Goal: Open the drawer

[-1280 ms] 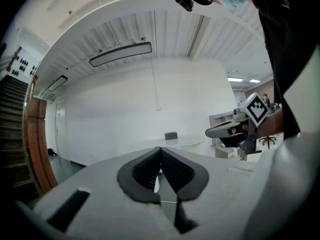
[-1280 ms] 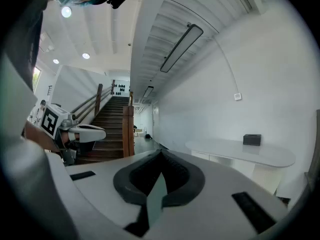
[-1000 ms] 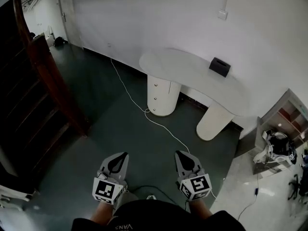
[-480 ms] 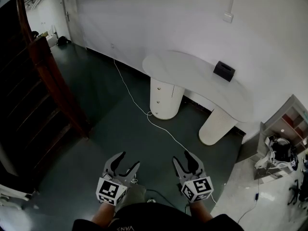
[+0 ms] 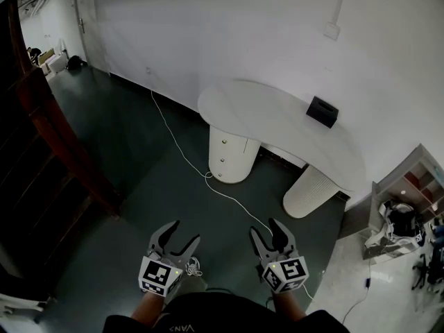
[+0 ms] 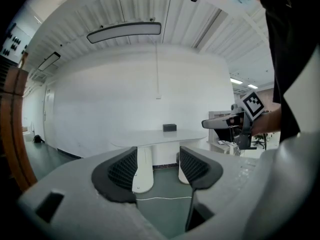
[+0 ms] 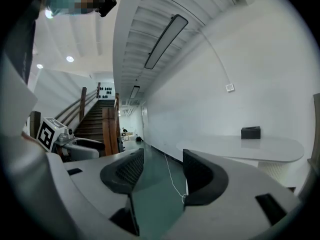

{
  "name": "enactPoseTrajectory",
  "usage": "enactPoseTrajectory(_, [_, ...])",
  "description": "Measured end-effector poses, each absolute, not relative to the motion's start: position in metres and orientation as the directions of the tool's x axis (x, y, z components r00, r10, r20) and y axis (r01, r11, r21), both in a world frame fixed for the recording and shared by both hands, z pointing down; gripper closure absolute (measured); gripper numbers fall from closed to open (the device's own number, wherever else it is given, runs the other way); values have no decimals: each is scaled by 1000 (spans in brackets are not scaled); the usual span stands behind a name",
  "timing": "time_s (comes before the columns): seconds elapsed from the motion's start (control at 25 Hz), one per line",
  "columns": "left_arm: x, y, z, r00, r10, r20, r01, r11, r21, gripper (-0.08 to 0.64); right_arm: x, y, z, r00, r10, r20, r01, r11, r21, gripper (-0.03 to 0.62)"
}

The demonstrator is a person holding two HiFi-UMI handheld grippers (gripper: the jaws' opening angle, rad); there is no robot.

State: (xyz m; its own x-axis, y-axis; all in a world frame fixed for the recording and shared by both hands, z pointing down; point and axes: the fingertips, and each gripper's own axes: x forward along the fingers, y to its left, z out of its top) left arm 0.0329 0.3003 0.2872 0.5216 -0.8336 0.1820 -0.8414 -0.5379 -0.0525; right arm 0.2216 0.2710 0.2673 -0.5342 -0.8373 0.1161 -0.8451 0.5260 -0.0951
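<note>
drawers: in round pedestal [image 5: 227, 155] under white table [image 5: 277, 116], frame centre | around: black box [image 5: 323, 112] on tabletop; white cable [image 5: 207, 175] crossing floor before pedestal | left gripper [image 5: 182, 233], right gripper [image 5: 267, 229]: bottom centre, jaws apart, empty; together a second ago, just opened

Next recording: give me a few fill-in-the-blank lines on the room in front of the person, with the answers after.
The white table stands on ____ rounded pedestals. The only thing on its top is a ____ box. In the head view the left pedestal shows ____ drawer knobs down its front. A white ____ trails over the dark green floor past that pedestal.
Missing words: two; black; three; cable.
</note>
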Motion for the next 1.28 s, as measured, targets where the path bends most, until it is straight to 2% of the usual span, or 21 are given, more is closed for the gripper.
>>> enactPoseTrajectory(0.36, [-5, 186, 285, 599, -779, 186, -778, -621, -93, 301, 186, 178, 261, -444, -889, 114, -895, 435, -99, 360])
enactPoseTrajectory(0.6, [-22, 146, 292, 634, -735, 239, -746, -663, -60, 301, 166, 138, 262, -405, -907, 118, -913, 394, -104, 360])
enactPoseTrajectory(1.0, [-16, 95, 305, 631, -743, 223, -748, -659, -79, 301, 167, 87, 282, -430, -890, 151, -902, 415, -121, 361])
enactPoseTrajectory(1.28, [-4, 48, 318, 549, -805, 226, -815, -575, -69, 301, 176, 25, 297, -522, -834, 181, -853, 511, -104, 362])
